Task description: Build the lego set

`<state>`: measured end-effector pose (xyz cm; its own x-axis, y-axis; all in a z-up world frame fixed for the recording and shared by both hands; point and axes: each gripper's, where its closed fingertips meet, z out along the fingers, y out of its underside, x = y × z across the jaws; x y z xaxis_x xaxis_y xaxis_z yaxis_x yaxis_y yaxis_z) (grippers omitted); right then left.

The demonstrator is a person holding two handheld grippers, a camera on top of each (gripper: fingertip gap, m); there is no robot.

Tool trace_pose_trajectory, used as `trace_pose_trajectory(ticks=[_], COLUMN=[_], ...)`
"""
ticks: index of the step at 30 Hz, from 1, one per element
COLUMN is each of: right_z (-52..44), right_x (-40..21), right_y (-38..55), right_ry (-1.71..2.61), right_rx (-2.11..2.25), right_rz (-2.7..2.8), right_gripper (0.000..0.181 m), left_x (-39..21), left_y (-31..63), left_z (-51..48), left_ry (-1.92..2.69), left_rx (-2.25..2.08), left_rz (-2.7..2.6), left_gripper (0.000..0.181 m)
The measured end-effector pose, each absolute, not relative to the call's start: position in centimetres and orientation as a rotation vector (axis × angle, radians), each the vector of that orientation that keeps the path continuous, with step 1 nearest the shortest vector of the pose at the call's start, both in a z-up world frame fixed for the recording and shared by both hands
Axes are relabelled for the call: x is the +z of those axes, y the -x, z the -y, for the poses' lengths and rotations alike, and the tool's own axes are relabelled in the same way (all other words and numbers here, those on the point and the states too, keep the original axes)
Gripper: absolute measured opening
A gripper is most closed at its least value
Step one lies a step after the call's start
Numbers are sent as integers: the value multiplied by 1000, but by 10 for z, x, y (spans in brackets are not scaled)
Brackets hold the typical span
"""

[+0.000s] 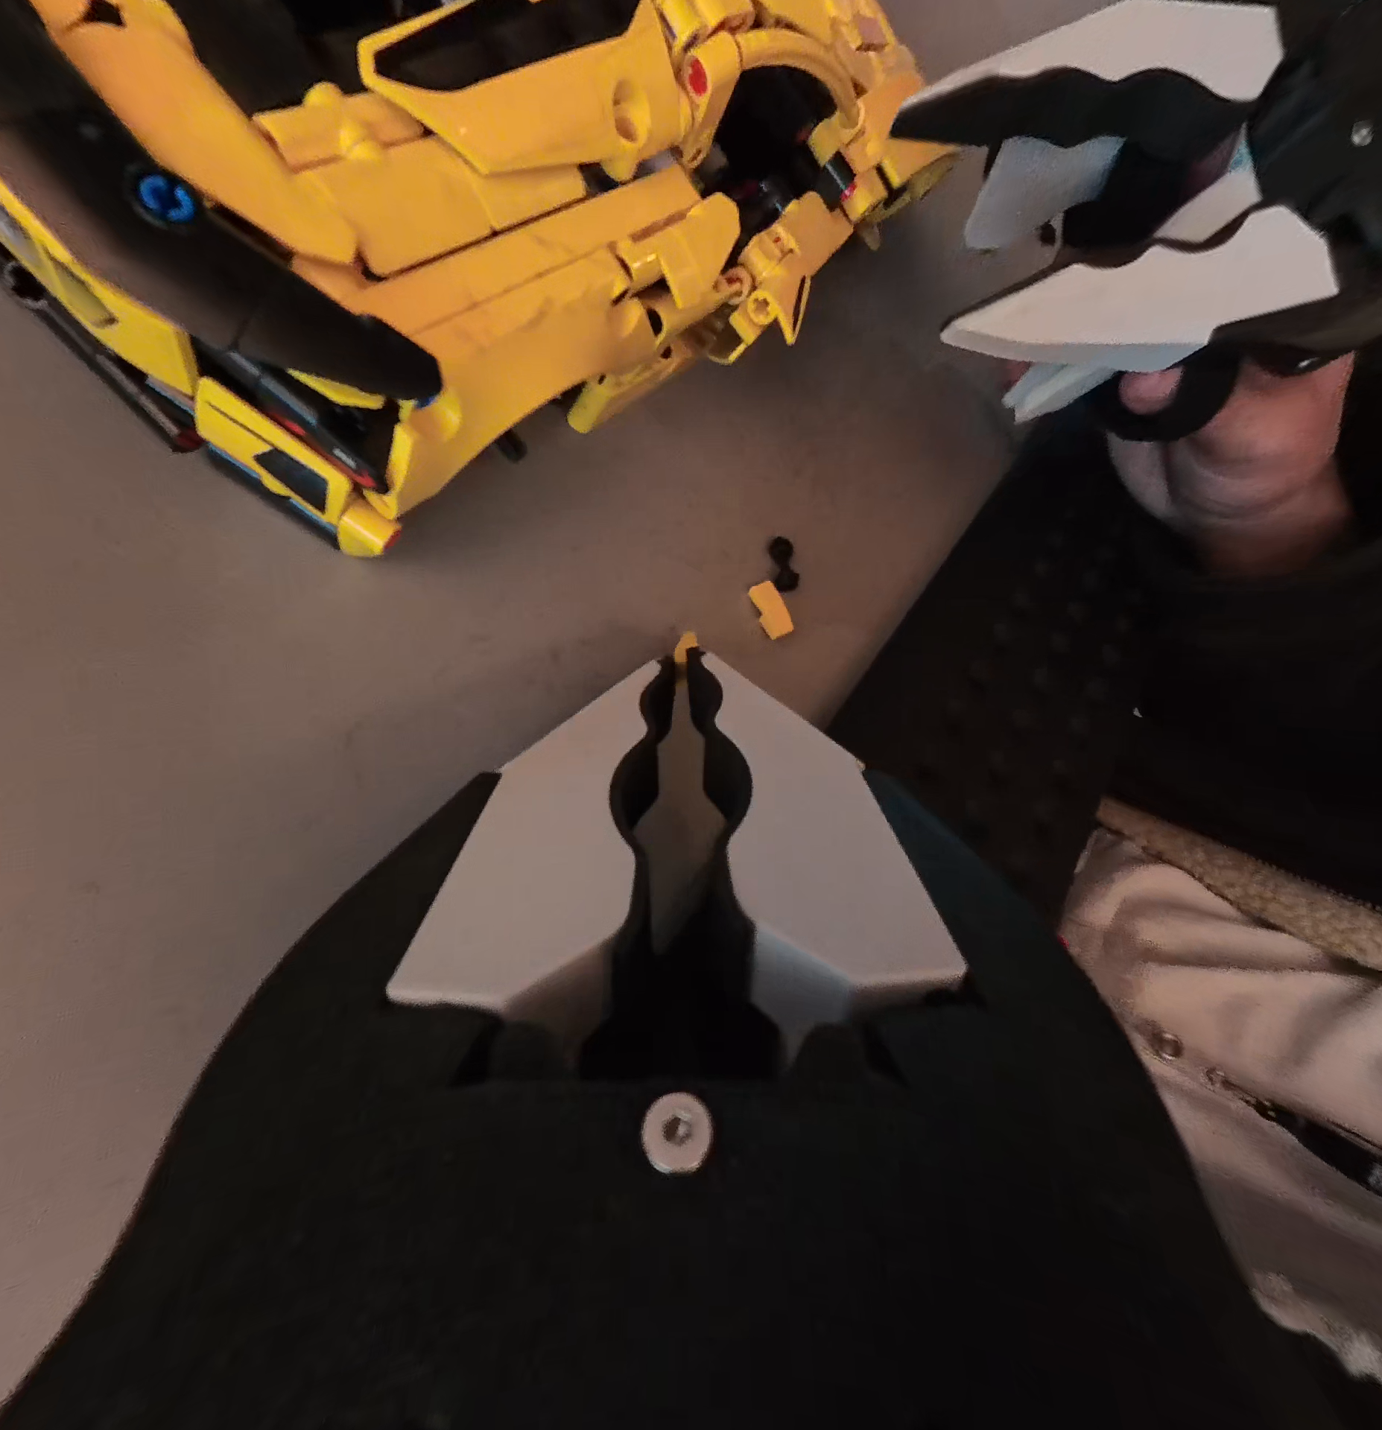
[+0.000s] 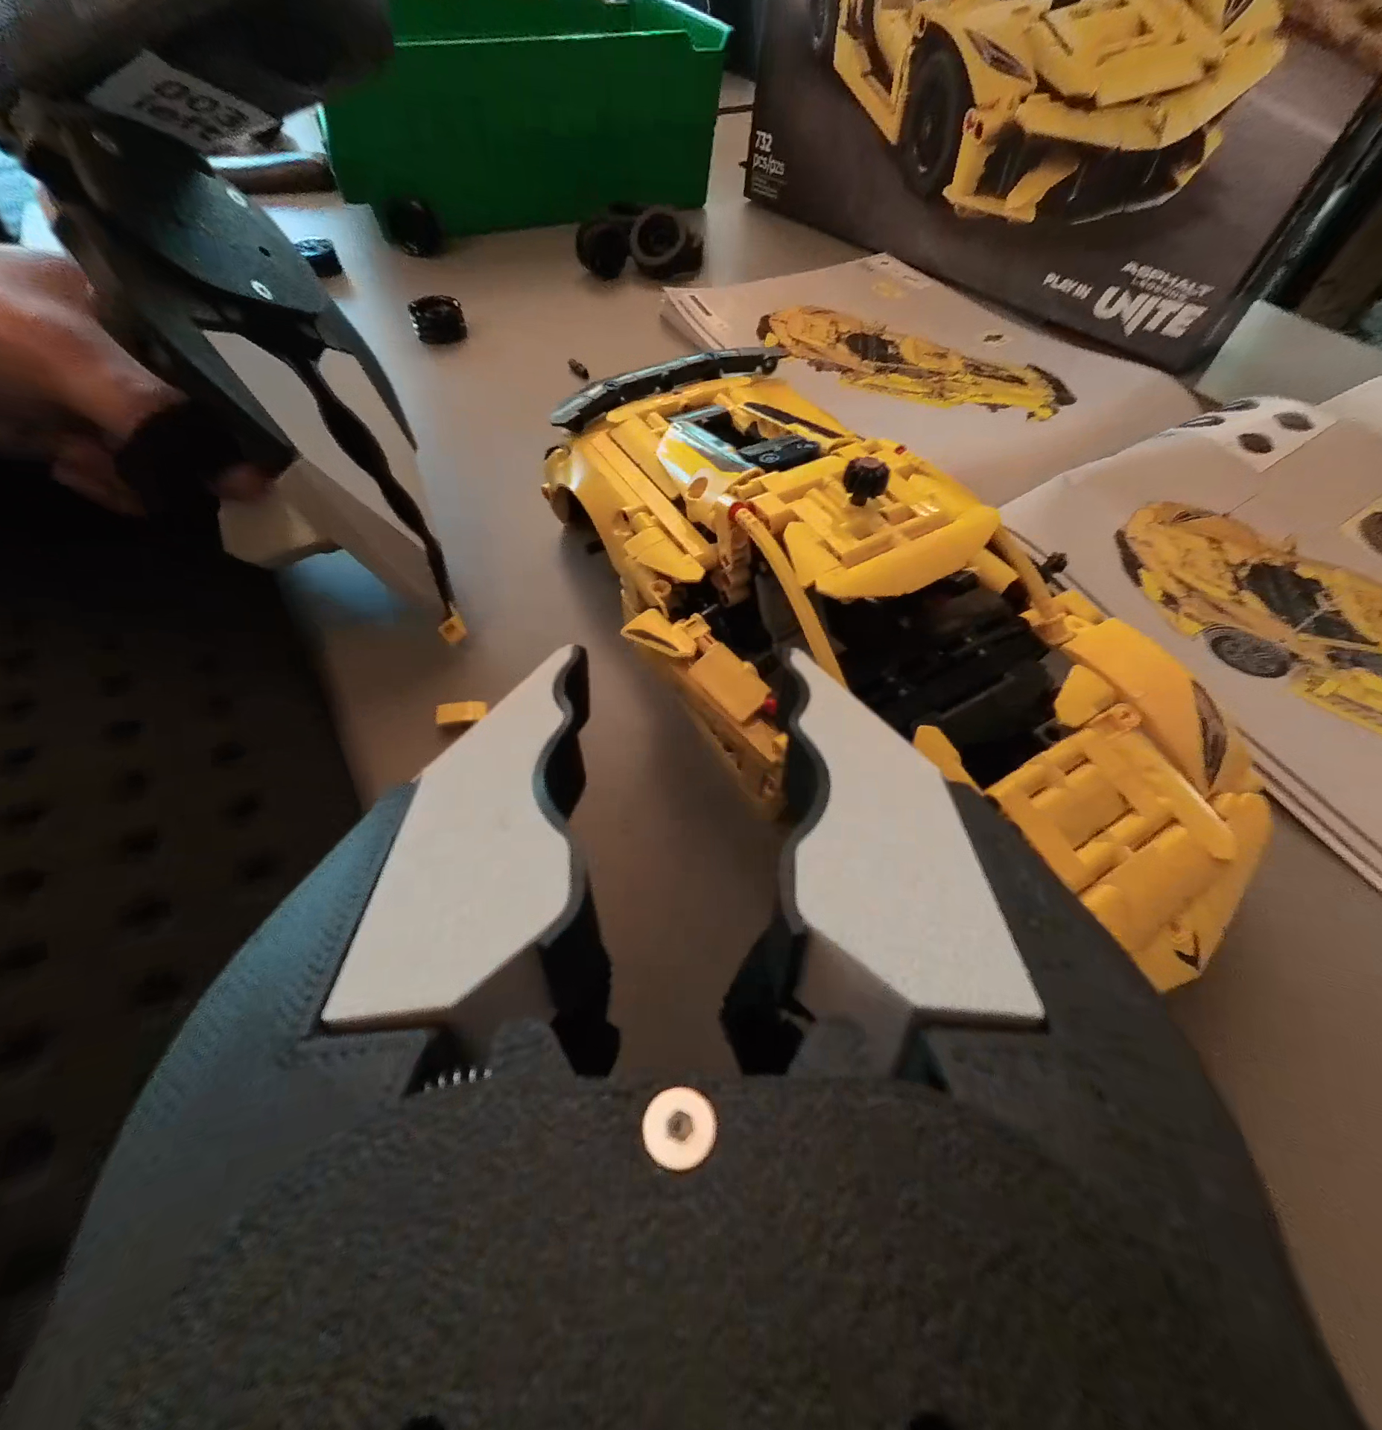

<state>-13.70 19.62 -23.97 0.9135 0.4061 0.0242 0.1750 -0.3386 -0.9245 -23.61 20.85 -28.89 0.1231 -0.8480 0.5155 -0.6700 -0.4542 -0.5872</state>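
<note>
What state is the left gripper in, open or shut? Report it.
Shut on a small yellow piece: the left gripper has its fingers pressed together at the tips, with the piece sticking out between them.

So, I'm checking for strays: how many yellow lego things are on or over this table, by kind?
Part-built yellow brick car: 1
Gripped small yellow brick, in the left gripper: 1
Loose small yellow brick, lying on the grey table: 1
Total: 3

Yellow lego car [image 2: 865, 642], part-built, upright on table, no wheels fitted, small yellow piece [image 2: 451, 628] pinched at left gripper [image 2: 446, 607] tips, second yellow piece [image 2: 461, 713] loose nearby
</note>
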Motion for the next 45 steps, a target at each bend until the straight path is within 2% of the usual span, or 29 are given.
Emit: trace_pose_trajectory(ticks=[5, 11, 17, 29, 45], right_z=[-195, -190, -191, -194, -195], right_x=[-240, -262, -256, -244, -234], right_y=[143, 159, 159, 153, 153], right_ry=[1924, 2033, 2014, 1966, 1896], right_rx=[249, 273, 337, 495, 630], right_rz=[457, 550, 504, 391, 348], right_gripper=[43, 40, 37, 33, 32], left_x=[-272, -288, -280, -230, -219], left_y=[230, 228, 213, 207, 208], left_z=[-215, -216, -223, -244, -229], left_ry=[2046, 2161, 2004, 1772, 1658], left_rx=[-1252, -1202, -1169, -1450, -1557], left_rz=[-1447, -1493, -1549, -1298, -1359], left_gripper=[2, 2, 2, 3, 3])
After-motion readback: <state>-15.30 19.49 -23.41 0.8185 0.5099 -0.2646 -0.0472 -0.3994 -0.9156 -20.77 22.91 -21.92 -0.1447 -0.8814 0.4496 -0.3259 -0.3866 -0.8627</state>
